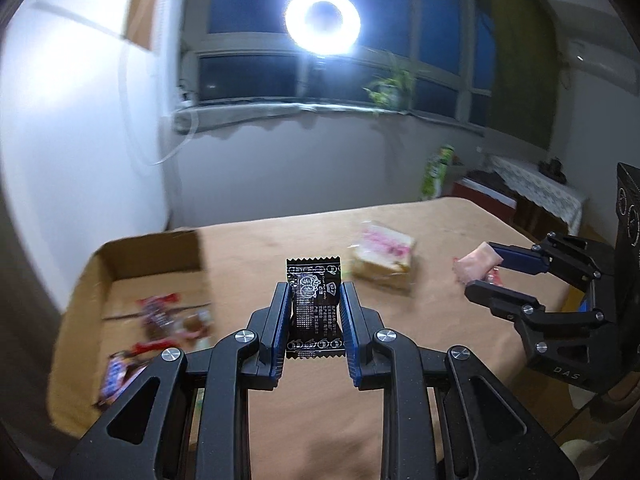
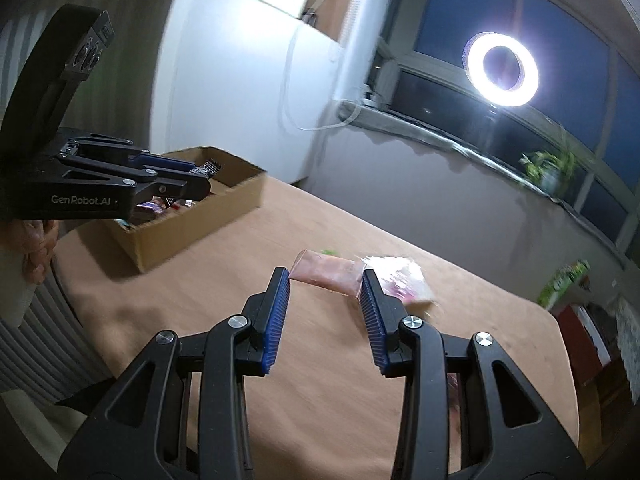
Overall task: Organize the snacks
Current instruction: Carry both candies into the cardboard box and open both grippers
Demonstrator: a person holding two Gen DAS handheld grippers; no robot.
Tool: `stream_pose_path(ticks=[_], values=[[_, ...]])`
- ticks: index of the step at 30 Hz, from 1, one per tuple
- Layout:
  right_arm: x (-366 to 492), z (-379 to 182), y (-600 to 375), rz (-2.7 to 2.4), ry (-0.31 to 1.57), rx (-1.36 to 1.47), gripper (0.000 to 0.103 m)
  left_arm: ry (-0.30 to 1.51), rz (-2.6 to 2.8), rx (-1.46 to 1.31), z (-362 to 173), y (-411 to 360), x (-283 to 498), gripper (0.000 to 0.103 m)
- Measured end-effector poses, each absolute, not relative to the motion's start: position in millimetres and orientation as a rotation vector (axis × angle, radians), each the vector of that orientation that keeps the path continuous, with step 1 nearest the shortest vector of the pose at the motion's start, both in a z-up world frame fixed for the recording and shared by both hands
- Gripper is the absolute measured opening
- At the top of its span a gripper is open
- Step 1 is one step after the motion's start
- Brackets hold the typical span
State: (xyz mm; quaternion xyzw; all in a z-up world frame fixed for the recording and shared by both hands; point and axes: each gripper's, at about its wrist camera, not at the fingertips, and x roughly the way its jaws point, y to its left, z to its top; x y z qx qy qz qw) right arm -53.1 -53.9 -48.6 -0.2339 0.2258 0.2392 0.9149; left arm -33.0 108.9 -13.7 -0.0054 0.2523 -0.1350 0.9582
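Observation:
My left gripper (image 1: 314, 294) is shut on a black snack packet (image 1: 315, 304) and holds it upright above the table, just right of an open cardboard box (image 1: 154, 254) with several wrapped snacks (image 1: 160, 316) inside. My right gripper (image 2: 326, 280) is shut on a pink snack packet (image 2: 326, 277), held by its ends between the fingertips above the table. The right gripper (image 1: 486, 270) with the pink packet (image 1: 478, 263) also shows in the left wrist view. The left gripper (image 2: 198, 174) shows over the box (image 2: 192, 222) in the right wrist view.
A wrapped pink-and-white sandwich pack (image 1: 382, 258) lies on the tan table (image 1: 440, 320); it shows behind the pink packet in the right view (image 2: 400, 276). A green canister (image 1: 436, 172) stands beyond the far edge. A ring light (image 1: 322, 22) glares from the window.

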Motion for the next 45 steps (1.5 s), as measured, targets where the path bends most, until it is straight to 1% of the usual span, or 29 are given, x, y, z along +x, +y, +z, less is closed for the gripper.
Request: stream_pose_path(ticks=[6,14,20,28,29,30,31,32,33,34,35,37,43,44,45], values=[[-54,-56,4,0.594,0.455,-0.518,0.038,0.518,-0.163,-0.073,-24,163,-48,0.023],[-56,-60,67,0.707,0.417,-0.545,0.038,0.521,-0.069,-0.109,-29,212,-59,0.023],[-46,-60,100,0.758,0.392,-0.560,0.038,0.519,-0.044,-0.117,-29,231,-49,0.023],[-18,-79,127,0.800,0.424,-0.573,0.038,0.552,-0.057,-0.137,-44,242,-36,0.023],[-15,-81,129,0.803,0.430,-0.574,0.038,0.563,-0.061,-0.140,-48,242,-34,0.023],[-11,-85,132,0.810,0.442,-0.578,0.041,0.575,-0.065,-0.139,-52,241,-32,0.023],[-7,-88,134,0.812,0.457,-0.589,0.045,0.580,-0.068,-0.138,-54,240,-30,0.025],[-5,-90,135,0.809,0.456,-0.595,0.054,0.587,-0.068,-0.139,-57,240,-29,0.037],[-4,-91,134,0.807,0.450,-0.594,0.057,0.593,-0.063,-0.141,-59,239,-28,0.047],[-4,-93,133,0.800,0.446,-0.590,0.058,0.594,-0.050,-0.143,-61,239,-30,0.058],[-4,-94,131,0.794,0.450,-0.587,0.060,0.594,-0.034,-0.150,-61,241,-31,0.065],[-3,-95,125,0.781,0.455,-0.574,0.060,0.595,-0.034,-0.161,-62,243,-32,0.068],[-9,-92,115,0.759,0.461,-0.551,0.061,0.585,-0.015,-0.161,-56,245,-43,0.068],[-11,-92,113,0.755,0.459,-0.547,0.062,0.581,-0.013,-0.166,-54,246,-45,0.069],[-13,-91,111,0.753,0.456,-0.542,0.067,0.576,-0.011,-0.170,-52,247,-46,0.069]])
